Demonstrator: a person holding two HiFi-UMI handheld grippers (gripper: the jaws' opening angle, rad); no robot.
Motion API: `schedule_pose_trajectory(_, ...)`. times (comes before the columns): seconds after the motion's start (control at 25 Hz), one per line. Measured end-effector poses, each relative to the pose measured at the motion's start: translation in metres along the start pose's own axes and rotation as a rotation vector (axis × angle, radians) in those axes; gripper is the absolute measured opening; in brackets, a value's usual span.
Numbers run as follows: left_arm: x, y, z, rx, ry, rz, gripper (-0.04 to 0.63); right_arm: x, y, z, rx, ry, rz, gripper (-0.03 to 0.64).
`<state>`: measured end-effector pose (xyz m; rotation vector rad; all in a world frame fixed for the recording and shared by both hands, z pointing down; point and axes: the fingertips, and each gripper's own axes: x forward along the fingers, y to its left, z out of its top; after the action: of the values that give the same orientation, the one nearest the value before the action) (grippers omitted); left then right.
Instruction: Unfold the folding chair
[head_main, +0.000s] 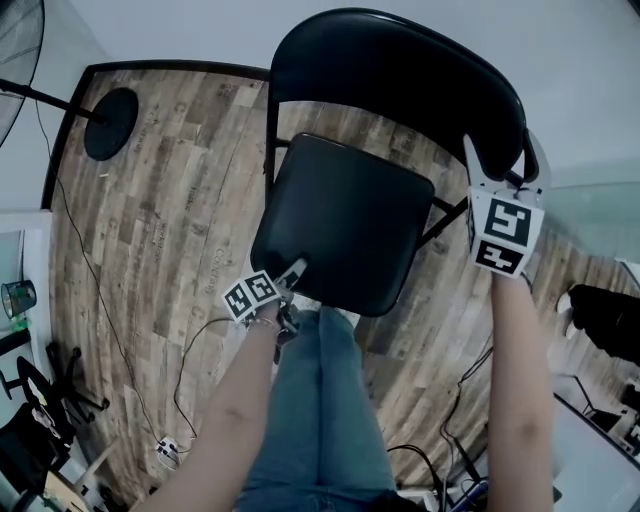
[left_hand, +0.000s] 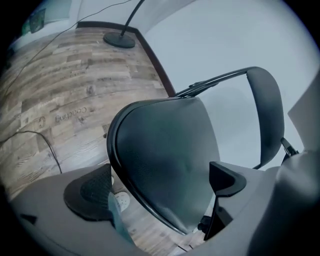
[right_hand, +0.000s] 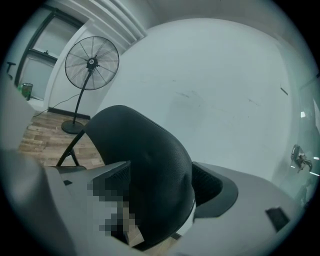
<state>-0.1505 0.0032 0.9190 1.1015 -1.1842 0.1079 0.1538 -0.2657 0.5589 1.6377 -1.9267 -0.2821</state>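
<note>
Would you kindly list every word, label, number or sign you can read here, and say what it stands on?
On a floor plank: a short printed word, seen upside down, too blurred to read.
On the marker cubes: black-and-white square patterns only, no letters or numbers.
On the chair: no label or print visible.

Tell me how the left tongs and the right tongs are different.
The left tongs gape wide around the edge of the seat without squeezing; the right tongs are clamped on the backrest. The left tongs point down toward the floor; the right tongs point across at the wall. Both are at the same black chair.
</note>
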Motion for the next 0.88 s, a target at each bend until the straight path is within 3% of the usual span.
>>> schedule_pose_trajectory(0.88, -0.114, -0.112, -0.003, 0.217, 0.057, 0.023, 0.571, -0.106, 0.004, 0.039, 0.134, 0.102, 0.088, 0.36)
